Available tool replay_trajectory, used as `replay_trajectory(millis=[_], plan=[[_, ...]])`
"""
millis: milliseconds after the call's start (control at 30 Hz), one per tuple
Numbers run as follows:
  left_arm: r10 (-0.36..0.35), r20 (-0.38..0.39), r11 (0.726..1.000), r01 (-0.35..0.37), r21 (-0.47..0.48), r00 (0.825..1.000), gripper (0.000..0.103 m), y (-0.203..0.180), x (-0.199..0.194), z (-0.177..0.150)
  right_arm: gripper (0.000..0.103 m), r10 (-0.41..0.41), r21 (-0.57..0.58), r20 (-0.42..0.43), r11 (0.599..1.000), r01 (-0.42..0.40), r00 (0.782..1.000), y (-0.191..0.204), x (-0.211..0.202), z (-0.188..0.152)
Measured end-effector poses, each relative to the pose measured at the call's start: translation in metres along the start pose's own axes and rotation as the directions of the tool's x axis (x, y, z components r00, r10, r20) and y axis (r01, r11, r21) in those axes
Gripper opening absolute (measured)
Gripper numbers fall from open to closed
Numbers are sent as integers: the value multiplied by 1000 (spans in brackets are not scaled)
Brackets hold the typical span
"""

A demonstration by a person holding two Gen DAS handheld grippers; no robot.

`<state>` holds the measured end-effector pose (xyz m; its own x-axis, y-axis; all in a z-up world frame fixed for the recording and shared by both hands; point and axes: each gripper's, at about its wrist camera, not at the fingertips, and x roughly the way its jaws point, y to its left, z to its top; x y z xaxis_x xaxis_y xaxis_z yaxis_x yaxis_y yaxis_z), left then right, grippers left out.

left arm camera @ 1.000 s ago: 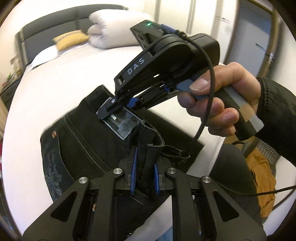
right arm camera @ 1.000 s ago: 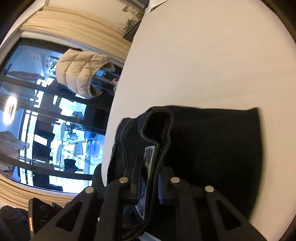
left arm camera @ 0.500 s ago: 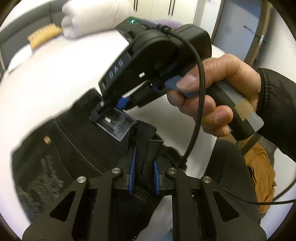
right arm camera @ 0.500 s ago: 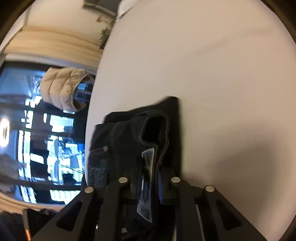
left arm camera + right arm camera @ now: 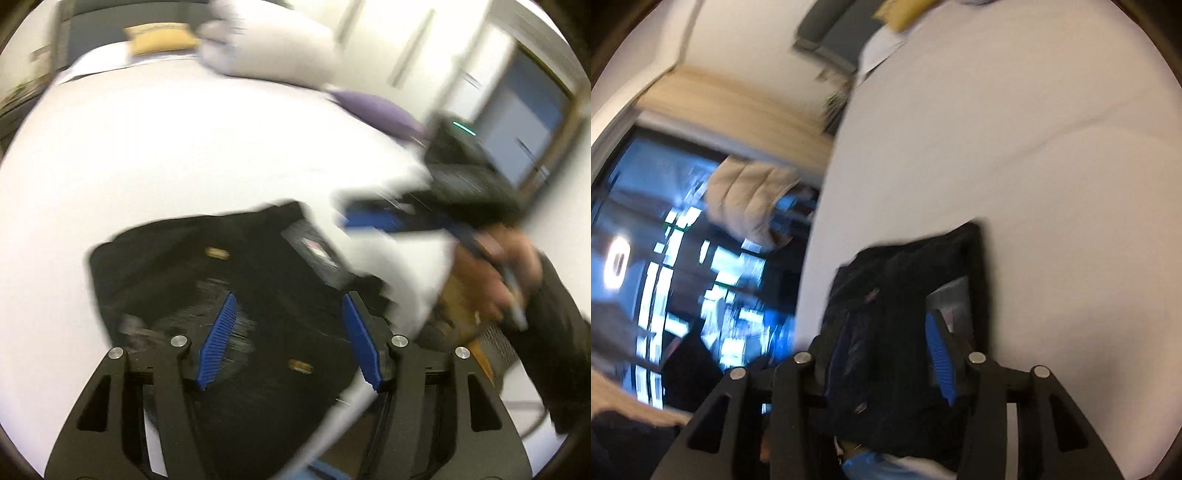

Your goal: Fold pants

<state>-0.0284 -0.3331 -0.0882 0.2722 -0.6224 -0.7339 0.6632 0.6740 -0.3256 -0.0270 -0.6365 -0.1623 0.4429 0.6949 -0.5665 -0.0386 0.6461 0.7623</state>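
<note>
Black denim, folded into a compact bundle: the pants lie on the white bed at its near right edge, seen from the left wrist camera. A pale sewn label sits on the fold's far right part, but blur smears its print and nothing on it can be read. Two small brass rivets show on the cloth, one far and one near.

The left gripper hangs over the bundle with its blue ribbed fingers spread wide, nothing between them. The right gripper shows to the right, off the cloth, gripped by a hand in a dark sleeve; it is too smeared there to judge its gap. Its own camera settles this: the right gripper stands wide apart above the pants, one blue finger sharp, the other a dim streak against the dark cloth.

To the left and far side of the bundle the sheet runs bare and smooth, plenty of room. The near right side ends at the mattress edge.

Farther off, a white duvet is heaped by the headboard with a yellow cushion to its left. The right wrist camera catches a dark window with a beige puffer jacket hanging before it, all streaked.
</note>
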Motion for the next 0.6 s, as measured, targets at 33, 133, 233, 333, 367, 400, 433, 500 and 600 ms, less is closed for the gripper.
replay_trajectory(millis=[33,133,233,333,367,400,433,500,600], plan=[[11,-19,1000,-11,-17,1000,58,12,10,-1,44,-20,5,-35,1000,20,999,-2,11,-8],[32,-158,995,-46,-87,987,51,39,52,-18,21,-123,64,-121,989,131,985,-29,38,-30],[44,-182,993,-62,-96,982,47,50,65,-24,0,-94,135,-63,986,102,994,-44,26,-44],[80,-195,993,-95,-72,978,47,44,67,-21,0,-117,127,-40,984,121,992,-42,12,-53],[79,-192,993,-95,-76,978,47,44,68,-21,0,-126,123,-38,984,130,991,-39,10,-52],[77,-189,992,-94,-81,979,47,45,68,-21,0,-139,119,-36,983,142,990,-37,8,-53],[78,-186,992,-94,-80,979,47,45,69,-21,0,-146,119,-33,982,149,989,-37,9,-52],[83,-184,992,-98,-74,979,47,35,75,-25,0,-153,123,-31,980,155,988,-37,6,-53],[87,-183,992,-101,-72,979,47,34,68,-18,0,-155,134,-21,979,156,988,-41,7,-60]])
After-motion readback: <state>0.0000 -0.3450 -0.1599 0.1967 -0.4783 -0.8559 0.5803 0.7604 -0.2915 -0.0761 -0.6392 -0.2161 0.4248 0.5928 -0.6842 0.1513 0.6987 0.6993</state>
